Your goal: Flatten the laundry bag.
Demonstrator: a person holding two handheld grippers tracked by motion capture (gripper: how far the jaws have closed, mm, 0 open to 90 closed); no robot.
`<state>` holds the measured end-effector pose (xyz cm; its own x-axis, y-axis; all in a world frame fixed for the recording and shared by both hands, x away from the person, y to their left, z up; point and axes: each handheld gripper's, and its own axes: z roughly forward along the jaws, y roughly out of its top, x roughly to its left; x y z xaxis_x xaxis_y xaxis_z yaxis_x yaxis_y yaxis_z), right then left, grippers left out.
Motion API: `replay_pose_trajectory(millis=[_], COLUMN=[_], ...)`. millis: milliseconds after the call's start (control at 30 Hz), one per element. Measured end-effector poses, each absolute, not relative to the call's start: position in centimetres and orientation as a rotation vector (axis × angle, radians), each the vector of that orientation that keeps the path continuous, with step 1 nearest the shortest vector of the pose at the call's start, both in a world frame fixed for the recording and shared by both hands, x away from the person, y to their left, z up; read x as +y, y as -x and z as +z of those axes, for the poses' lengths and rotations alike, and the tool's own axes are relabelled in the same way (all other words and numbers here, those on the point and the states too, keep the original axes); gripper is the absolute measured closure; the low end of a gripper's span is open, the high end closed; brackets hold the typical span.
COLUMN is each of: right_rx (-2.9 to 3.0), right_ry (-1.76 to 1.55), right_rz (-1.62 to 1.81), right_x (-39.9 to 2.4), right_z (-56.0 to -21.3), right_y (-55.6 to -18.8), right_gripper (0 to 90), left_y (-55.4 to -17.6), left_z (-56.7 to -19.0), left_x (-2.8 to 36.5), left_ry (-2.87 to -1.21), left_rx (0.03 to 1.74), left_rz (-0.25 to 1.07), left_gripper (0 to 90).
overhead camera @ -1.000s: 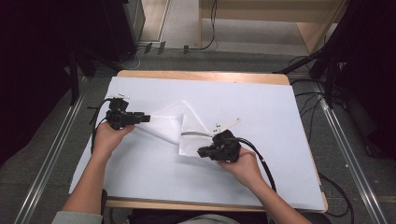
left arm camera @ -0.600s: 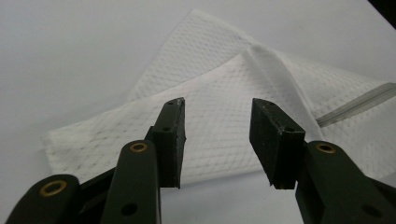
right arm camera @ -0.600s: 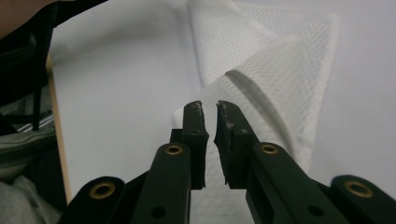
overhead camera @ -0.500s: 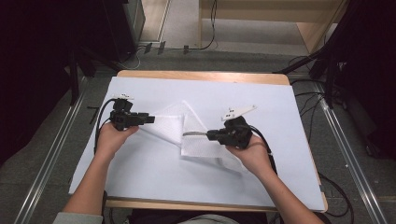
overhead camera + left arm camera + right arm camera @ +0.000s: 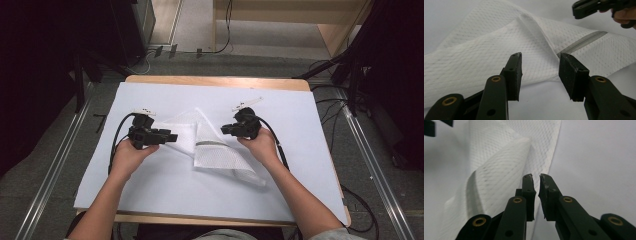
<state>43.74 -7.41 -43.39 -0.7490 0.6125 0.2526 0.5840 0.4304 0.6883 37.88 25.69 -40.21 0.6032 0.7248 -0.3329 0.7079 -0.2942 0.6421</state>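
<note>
White mesh cloth (image 5: pixel 210 142) folded over with grey stripe, left claw (image 5: pixel 540 75) released, right claw (image 5: pixel 536 195) barely parted, grasping nothing.

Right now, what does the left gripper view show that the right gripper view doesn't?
Left gripper view: the left gripper with its jaws wide apart, plus the hand carrying the right gripper. Right gripper view: the right jaws close up, barely apart, just opening, nothing between them. Both: the white mesh cloth lying folded on the white table cover.
</note>
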Motion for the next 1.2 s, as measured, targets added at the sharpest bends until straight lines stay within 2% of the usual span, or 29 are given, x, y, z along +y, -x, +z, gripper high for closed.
replay_pose_trajectory(millis=[233,700,900,1200], right_rx=[2.654,2.685,2.666,2.665], right_ry=[-1.111,-1.052,-1.032,-1.043], right_rz=[1.201,1.159,1.127,1.131], right_x=[-6.1,-4.4,-4.4,-4.7], right_z=[-45.2,-46.7,-46.7,-46.4], right_y=[-45.7,-45.5,-45.3,-45.2], right_gripper=[80.3,77.1,89.7,90.0], left_y=[-37.5,-37.8,-38.1,-38.8], left_z=[-40.6,-41.7,-42.4,-43.5], left_x=[24.8,22.4,21.1,19.6], left_ry=[-2.057,-2.062,-2.094,-2.133], left_rx=[1.115,1.089,1.071,1.063], left_rz=[0.014,-0.014,-0.014,-0.038], left_gripper=[54.4,52.5,50.7,47.8])
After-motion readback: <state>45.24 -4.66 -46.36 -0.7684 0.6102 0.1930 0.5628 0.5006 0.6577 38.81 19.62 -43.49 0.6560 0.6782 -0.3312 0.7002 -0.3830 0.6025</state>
